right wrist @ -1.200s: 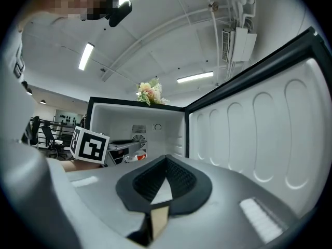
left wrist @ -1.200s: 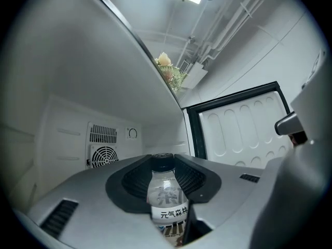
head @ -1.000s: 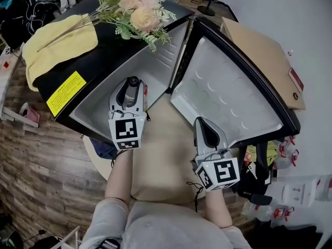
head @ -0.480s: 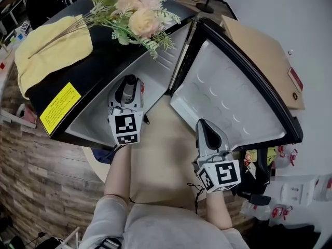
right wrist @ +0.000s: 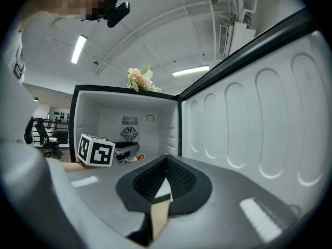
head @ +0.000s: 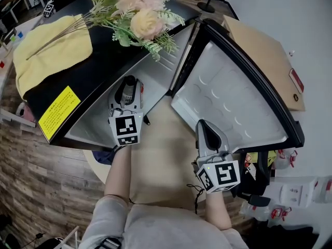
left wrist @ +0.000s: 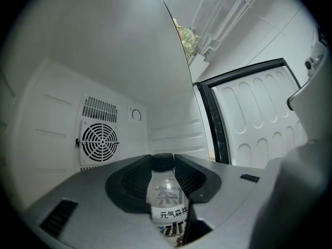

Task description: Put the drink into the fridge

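1. Left tongs [head: 128, 88] have barely drifted, still clamped on the drink bottle [left wrist: 165, 201] inside the fridge [head: 166, 66]. It looks ready to set down.
2. Right tongs [head: 206, 126] idle, pinched shut, empty.

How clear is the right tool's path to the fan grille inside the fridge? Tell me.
Likely yes: the door stands open, and the right tool faces the fan grille; the left tool with its bottle sits lower left of that line.

Floor: wood planks [head: 31, 180] on your left, pale grey [head: 301, 19] on your right.
Ceiling [right wrist: 155, 35]: white, w/ strip lights [right wrist: 79, 48] lit.
Furniture: office chair [right wrist: 40, 134] far left, bkgd.
Box: cardboard [head: 264, 56], your right.
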The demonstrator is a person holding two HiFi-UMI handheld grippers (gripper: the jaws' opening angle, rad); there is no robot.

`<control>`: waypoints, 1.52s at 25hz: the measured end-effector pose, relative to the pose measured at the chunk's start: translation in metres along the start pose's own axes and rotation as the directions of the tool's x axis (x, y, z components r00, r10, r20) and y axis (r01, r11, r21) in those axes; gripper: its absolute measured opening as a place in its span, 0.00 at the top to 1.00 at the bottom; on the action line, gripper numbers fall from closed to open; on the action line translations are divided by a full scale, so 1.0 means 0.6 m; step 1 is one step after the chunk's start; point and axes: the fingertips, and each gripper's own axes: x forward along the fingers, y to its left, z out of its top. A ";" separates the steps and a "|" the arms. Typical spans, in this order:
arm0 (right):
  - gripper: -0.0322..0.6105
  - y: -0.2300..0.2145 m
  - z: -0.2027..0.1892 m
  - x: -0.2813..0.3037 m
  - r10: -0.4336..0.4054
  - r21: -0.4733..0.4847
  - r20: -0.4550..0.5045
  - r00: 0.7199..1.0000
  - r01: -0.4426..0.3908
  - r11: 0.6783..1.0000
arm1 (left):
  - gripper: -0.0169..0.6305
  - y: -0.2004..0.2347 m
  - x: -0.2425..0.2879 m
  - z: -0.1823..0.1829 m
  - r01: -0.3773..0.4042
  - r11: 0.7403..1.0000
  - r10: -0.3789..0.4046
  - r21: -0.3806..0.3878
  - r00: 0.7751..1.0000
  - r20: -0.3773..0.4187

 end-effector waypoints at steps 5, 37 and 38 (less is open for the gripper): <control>0.93 0.004 0.003 -0.003 0.004 0.004 0.007 1.000 -0.004 1.000 | 0.76 -0.007 -0.006 -0.002 0.009 1.000 -0.010 0.021 1.000 0.004; 0.93 0.061 0.042 -0.114 0.124 -0.017 0.099 0.987 -0.123 0.992 | 0.96 -0.080 -0.262 0.122 0.001 1.000 0.000 -0.029 1.000 0.024; 0.93 0.064 0.044 -0.118 0.132 -0.018 0.102 0.986 -0.131 0.991 | 0.96 -0.081 -0.274 0.128 -0.001 1.000 0.001 -0.029 1.000 0.025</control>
